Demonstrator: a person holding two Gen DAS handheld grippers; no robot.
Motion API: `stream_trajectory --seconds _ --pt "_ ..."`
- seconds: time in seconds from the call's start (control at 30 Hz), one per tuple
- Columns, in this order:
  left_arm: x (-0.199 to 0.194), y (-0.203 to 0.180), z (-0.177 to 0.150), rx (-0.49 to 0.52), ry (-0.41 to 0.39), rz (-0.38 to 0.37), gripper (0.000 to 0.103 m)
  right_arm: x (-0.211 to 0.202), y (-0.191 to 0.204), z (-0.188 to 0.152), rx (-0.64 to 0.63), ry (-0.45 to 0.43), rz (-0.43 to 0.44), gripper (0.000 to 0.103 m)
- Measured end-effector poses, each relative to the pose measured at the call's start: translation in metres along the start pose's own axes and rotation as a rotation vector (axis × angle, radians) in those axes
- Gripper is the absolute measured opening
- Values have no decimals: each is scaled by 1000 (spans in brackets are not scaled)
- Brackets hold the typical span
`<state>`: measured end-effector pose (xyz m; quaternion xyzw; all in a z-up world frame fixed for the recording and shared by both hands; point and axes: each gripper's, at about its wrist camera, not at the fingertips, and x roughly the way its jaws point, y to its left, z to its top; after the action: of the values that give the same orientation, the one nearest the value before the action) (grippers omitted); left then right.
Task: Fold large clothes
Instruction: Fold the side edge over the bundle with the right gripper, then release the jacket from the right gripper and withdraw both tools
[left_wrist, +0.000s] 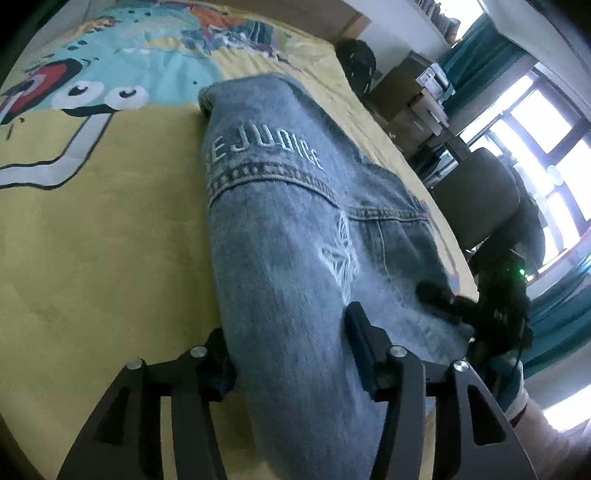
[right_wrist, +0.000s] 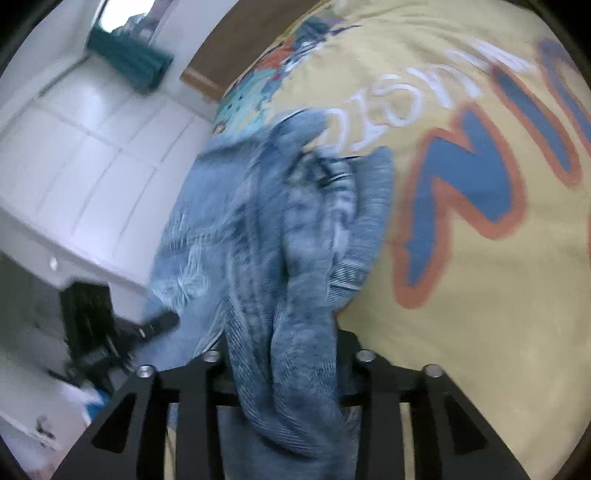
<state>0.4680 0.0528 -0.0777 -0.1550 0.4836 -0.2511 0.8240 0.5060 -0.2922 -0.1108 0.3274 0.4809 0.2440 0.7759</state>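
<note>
Left wrist view looks down on a blue denim garment (left_wrist: 295, 229) lying in a long strip on a yellow bedsheet (left_wrist: 110, 258) with a big cartoon print. The left gripper (left_wrist: 291, 343) has its two black fingers (left_wrist: 364, 347) on each side of the near end of the denim, about half open, with the cloth bunched between them; the cloth fills the gap, so it looks gripped. The far end of the denim is a folded edge, near the cartoon's eyes. To the left of the denim the sheet is wide and bare, with lots of room. To the right the denim runs close to the edge of the bed, and past that edge stand a dark chair (left_wrist: 476, 195), boxes and bright windows. The right gripper (left_wrist: 443, 299) shows there too, dark and low on the denim's right side near the bed edge. In the right wrist view, the right gripper (right_wrist: 282, 354) is also about half open, with a thick rumpled roll of denim (right_wrist: 295, 236) packed between its fingers (right_wrist: 349, 354). On that side the yellow sheet (right_wrist: 480, 332) spreads wide to the right with big blue and orange letters. To the left is the white tiled floor (right_wrist: 92, 147). This picture is blurry.
</note>
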Motion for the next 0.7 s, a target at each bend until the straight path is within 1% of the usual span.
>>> stream_trajectory --seconds 0.03,0.07,0.13,0.3,0.4,0.53,0.57,0.63,0.67,0.7 --pt "-3 -2 -7 14 -8 5 50 -6 -8 1 15 -12 -15 57" --pt "-7 0 -13 25 -11 9 51 -11 -16 2 31 -14 -16 60" --pt "-12 -1 -26 39 -18 22 51 -13 -20 1 29 -6 -34 61" --pt "-18 -12 -39 40 -33 75 51 -15 -5 0 -10 -11 -115 63" --pt "-28 -26 -45 71 -39 137 51 -35 3 -13 -35 -22 -196 64" --pt "-41 -55 -59 111 -58 238 50 -59 21 -21 -92 -50 -329 66" --pt "-47 -63 -67 125 -67 270 52 -67 27 -26 -108 -59 -359 66" --pt "-56 -77 -81 142 -87 334 63 -83 37 -37 -136 -73 -405 66" --pt "-62 -84 -89 149 -100 353 66 -91 41 -43 -146 -81 -417 66" --pt "-66 -89 -95 154 -110 372 70 -101 48 -53 -159 -91 -433 66"
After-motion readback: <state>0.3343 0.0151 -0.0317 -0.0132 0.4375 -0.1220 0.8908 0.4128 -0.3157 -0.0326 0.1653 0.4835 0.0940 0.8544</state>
